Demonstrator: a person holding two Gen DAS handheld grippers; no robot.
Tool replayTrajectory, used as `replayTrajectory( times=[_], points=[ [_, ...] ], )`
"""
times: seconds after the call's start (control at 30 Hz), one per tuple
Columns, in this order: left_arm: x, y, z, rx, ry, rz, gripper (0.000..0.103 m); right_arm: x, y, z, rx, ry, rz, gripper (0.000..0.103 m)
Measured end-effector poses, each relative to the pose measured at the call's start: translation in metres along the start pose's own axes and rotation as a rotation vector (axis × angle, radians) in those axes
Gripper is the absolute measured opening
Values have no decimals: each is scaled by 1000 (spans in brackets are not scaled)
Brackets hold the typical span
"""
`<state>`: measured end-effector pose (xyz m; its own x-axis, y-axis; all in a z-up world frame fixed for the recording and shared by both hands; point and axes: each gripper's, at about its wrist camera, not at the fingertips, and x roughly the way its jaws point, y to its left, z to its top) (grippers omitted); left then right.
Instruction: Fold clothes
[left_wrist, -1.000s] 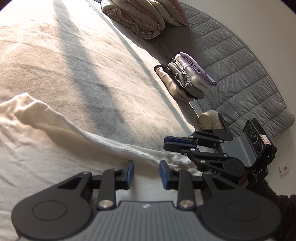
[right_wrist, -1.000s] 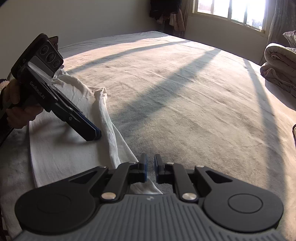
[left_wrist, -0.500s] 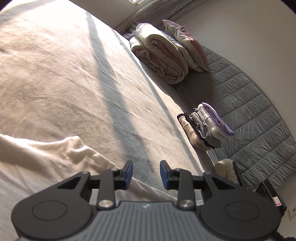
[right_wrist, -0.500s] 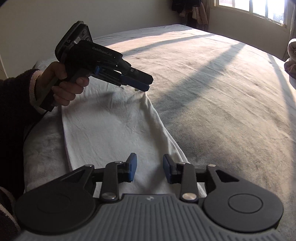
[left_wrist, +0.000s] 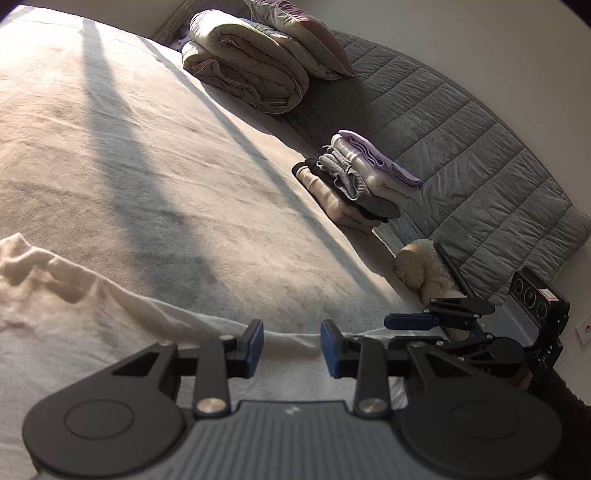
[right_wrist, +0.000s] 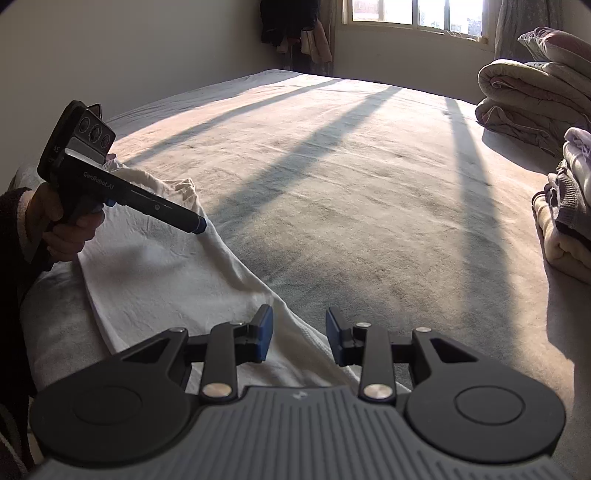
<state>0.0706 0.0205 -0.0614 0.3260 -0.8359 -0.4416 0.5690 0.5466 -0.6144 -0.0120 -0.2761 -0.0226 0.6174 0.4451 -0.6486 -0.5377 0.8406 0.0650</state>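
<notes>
Now both open — left hand-held gripper (left_wrist: 291, 347), right hand-held gripper (right_wrist: 299, 334) — above the white garment (right_wrist: 166, 273).

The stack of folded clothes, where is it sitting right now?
The stack of folded clothes sits at the bed's right edge in the left wrist view, against the grey quilted mat, between the rolled duvet and a fluffy cream item.

— What is in front of me?
— My white garment (right_wrist: 162, 280), folded into a long strip, lies flat on the bed's near corner, its long edge running diagonally away from me.
— Smooth?
— Mostly; the far end (left_wrist: 33, 266) is bunched and wrinkled.
— Anything else?
— A stack of folded clothes (left_wrist: 354, 181) sits well apart, near the bed's other side.
</notes>
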Motion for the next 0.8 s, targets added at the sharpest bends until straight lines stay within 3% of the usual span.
replayTrajectory(
  times=[0.2, 0.4, 0.47, 0.53, 0.67, 0.8],
  points=[
    [34, -23, -19, 79, 80, -25, 34, -5, 7, -25, 20, 44, 69, 36],
    [37, -27, -24, 121, 70, -11, 36, -17, -27, -42, 69, 51, -83, 32],
    [37, -30, -24, 132, 70, -2, 36, -27, -50, -46, 117, 37, -217, 34],
    [37, -33, -24, 145, 69, 8, 37, -37, -64, -49, 158, 22, -287, 35],
    [38, -41, -25, 168, 71, 10, 39, -58, -71, -53, 179, -22, -317, 37],
    [41, -51, -29, 208, 75, 1, 38, -65, -67, -61, 159, -12, -305, 37]
  ],
)
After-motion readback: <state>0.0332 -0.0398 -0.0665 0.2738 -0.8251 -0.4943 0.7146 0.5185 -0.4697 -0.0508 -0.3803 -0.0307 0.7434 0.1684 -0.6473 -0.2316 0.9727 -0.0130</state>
